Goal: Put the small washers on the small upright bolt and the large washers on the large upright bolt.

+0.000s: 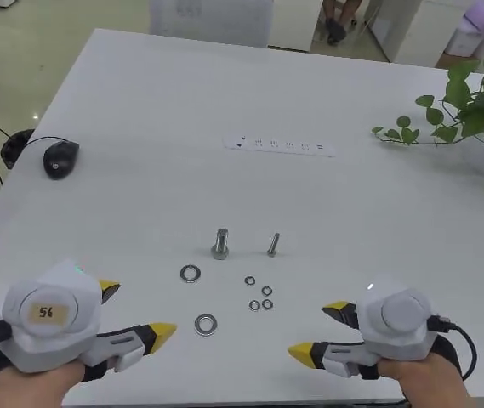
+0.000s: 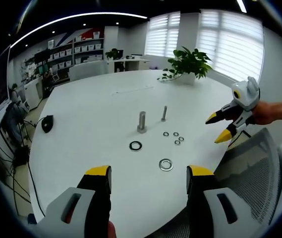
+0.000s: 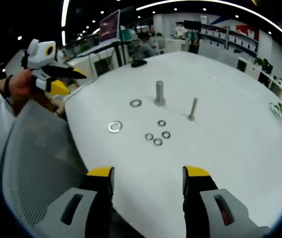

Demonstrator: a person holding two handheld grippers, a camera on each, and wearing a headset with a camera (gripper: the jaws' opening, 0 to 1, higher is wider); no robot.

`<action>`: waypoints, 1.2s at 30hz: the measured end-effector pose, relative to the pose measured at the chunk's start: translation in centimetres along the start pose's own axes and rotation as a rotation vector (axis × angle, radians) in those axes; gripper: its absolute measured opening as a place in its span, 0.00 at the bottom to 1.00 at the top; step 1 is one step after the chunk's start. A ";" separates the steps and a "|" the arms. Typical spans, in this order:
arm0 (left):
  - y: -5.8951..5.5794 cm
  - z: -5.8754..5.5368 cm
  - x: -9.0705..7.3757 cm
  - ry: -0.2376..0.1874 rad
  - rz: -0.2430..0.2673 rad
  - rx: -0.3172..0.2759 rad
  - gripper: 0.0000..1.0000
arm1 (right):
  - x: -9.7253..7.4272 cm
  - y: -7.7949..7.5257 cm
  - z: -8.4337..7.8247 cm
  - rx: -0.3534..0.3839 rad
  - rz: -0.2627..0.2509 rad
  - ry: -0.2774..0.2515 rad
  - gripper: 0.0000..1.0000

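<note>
Both grippers hover low over the near edge of the bench [image 1: 139, 127]. The left gripper [image 1: 137, 309] is angled inward toward the right and the right gripper [image 1: 319, 328] inward toward the left. Each is held in a hand, its yellow-tipped jaws spread wide with nothing between them.

Just beyond them the washers lie flat on the bench. There are 2 large washers [image 1: 206, 324], 1 close to the person and 1 nearer the large bolt [image 1: 220, 244]. The 4 small washers [image 1: 267, 291] sit in a loose cluster in front of the small bolt [image 1: 273, 246]. Both bolts stand head-down, side by side but not touching, with no washer on either.

The washers look like thin, rigid metal rings, light and probably slick. Lying flush on a smooth top, they may skate away rather than lift. A pinch across the outer rim with the jaw tips kept low seems the best hold. The small ones are crowded, so neighbours could get nudged. The bolts appear to stand free and could topple if bumped.
</note>
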State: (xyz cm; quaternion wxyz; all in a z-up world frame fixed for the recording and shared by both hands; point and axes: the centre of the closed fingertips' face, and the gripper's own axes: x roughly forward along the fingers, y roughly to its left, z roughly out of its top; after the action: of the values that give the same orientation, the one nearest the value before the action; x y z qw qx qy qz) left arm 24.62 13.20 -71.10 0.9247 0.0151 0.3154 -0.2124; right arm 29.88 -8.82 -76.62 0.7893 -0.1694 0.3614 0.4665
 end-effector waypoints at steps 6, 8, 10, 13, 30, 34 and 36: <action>0.1 0.0 -0.2 0.004 0.003 0.000 0.61 | 0.9 -1.1 0.2 -0.037 -0.005 0.032 0.49; 0.2 0.0 -0.3 0.005 0.006 -0.001 0.61 | 1.6 -1.3 0.0 -0.075 0.012 0.068 0.44; 0.3 -0.1 -0.3 0.004 0.008 -0.005 0.61 | 2.3 -1.4 0.1 -0.109 0.026 0.102 0.38; 0.3 -0.2 -0.3 0.007 0.007 -0.003 0.61 | 3.6 -1.5 0.6 -0.132 0.052 0.128 0.30; 0.3 -0.3 -0.8 0.011 0.010 0.001 0.60 | 8.3 -1.5 0.8 -0.257 0.143 0.256 0.23; 0.3 -0.4 -0.8 0.012 0.008 0.005 0.60 | 8.7 -1.3 1.2 -0.316 0.169 0.265 0.21; 0.3 -0.4 -0.8 0.015 0.007 0.008 0.60 | 8.8 -1.2 1.3 -0.349 0.187 0.283 0.21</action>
State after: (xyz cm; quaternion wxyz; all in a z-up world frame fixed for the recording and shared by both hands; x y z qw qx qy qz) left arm 23.99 13.86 -70.99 0.9230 0.0216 0.3215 -0.2103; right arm 34.10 -3.29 -82.22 0.6430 -0.3327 0.3964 0.5645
